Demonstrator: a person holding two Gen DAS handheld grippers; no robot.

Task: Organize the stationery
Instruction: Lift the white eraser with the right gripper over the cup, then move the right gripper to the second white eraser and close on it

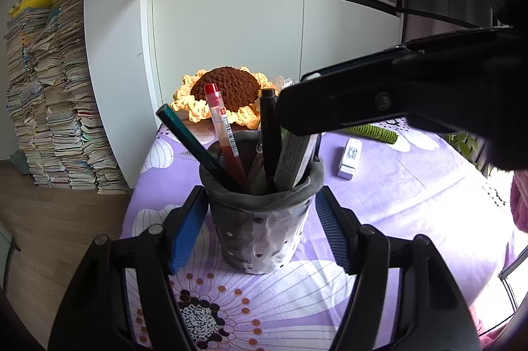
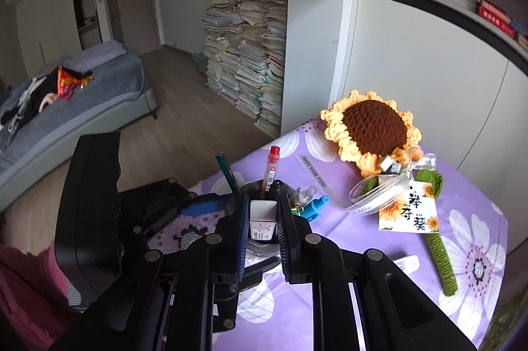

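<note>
A grey perforated pen holder stands on the purple floral tablecloth. It holds a red pen, a dark green pencil, a black pen and a white box-shaped item. My left gripper is open, with its blue pads on either side of the holder, a little apart from it. My right gripper is shut on the white box-shaped item and holds it in the mouth of the holder. The right gripper's black body crosses above the holder in the left wrist view.
A white eraser lies on the cloth right of the holder. A crocheted sunflower with a green stem and a card lies at the back. Small blue and clear items lie beside the holder. Stacks of papers stand on the floor to the left.
</note>
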